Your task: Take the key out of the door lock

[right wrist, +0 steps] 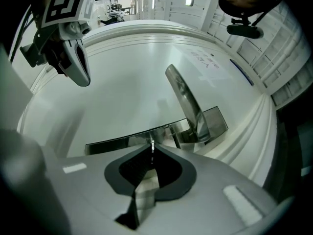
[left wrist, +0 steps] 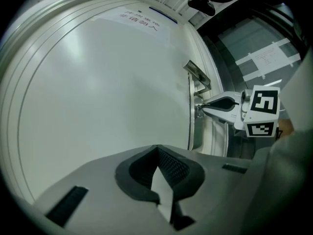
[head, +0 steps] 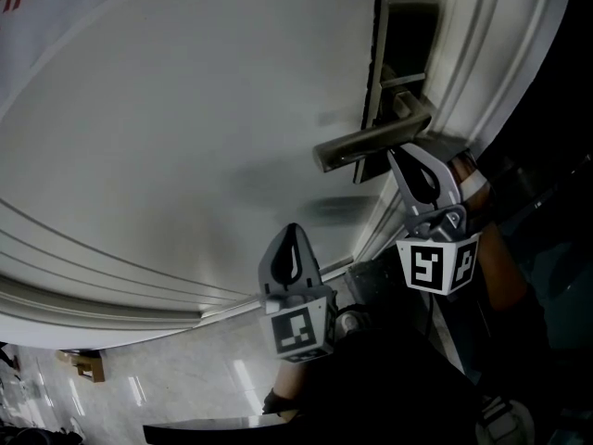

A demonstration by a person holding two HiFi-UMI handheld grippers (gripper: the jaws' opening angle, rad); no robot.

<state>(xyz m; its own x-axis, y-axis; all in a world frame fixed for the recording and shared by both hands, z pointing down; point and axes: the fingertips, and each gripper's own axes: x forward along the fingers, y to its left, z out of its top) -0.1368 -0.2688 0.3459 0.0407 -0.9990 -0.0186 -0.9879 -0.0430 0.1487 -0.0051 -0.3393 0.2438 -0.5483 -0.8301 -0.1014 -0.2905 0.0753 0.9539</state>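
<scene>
A steel lock plate (head: 403,54) with a lever handle (head: 371,142) sits at the right edge of the white door (head: 185,109). My right gripper (head: 397,154) has its tips against the plate just below the handle. In the right gripper view its jaws are shut on a thin metal key (right wrist: 151,146) that stands out of the lock plate (right wrist: 112,143), under the handle (right wrist: 183,97). The key is hidden in the head view. My left gripper (head: 293,230) hovers apart, lower left of the lock, shut and holding nothing. The left gripper view shows the right gripper (left wrist: 204,105) at the plate (left wrist: 192,116).
The moulded door frame (head: 500,72) runs along the right, close to the right gripper. A printed notice (left wrist: 142,19) is stuck on the door. Glossy floor tiles and a small cardboard box (head: 88,364) lie at lower left. A person's forearm (head: 505,267) is behind the right gripper.
</scene>
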